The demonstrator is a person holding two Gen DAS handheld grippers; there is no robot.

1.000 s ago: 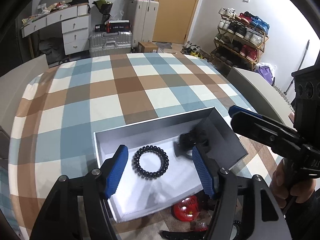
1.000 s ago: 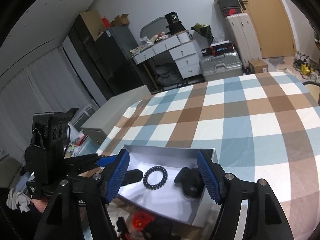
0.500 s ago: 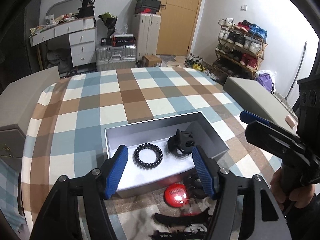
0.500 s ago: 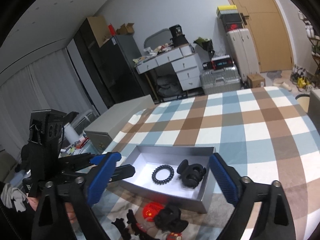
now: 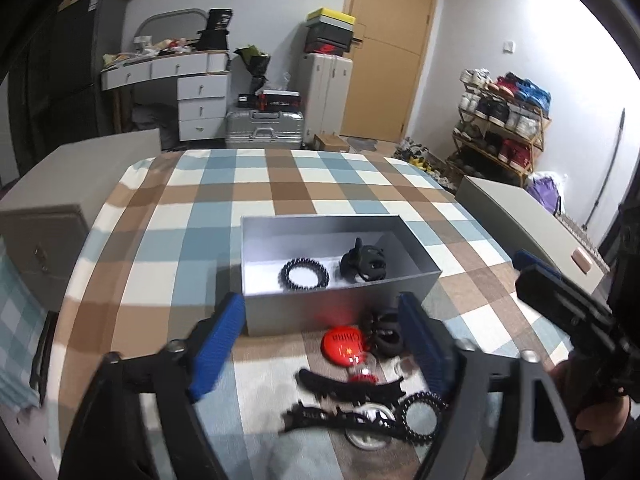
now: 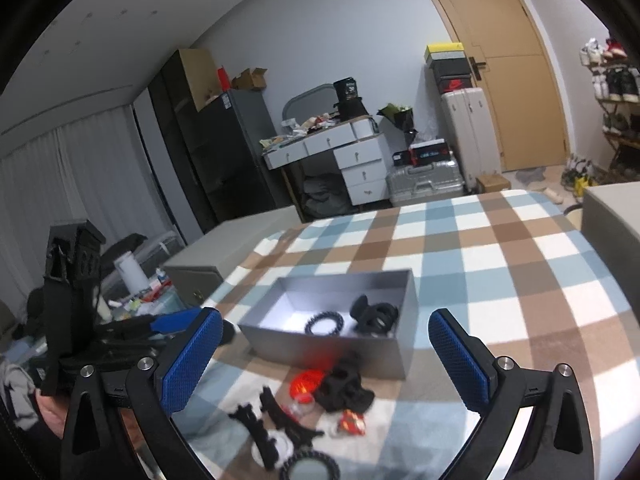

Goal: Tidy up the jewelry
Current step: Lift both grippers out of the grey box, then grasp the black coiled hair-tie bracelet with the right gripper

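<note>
Your left gripper (image 5: 320, 336) and right gripper (image 6: 324, 354), jaws just opened, hold nothing; coil hair tie (image 5: 305, 274) and claw clip (image 5: 363, 262) sit stowed in the grey box (image 5: 340, 304), loose pieces (image 5: 352, 384) waiting beside it.

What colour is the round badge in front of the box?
Red badge with small yellow marks; clearest in the left wrist view.
</note>
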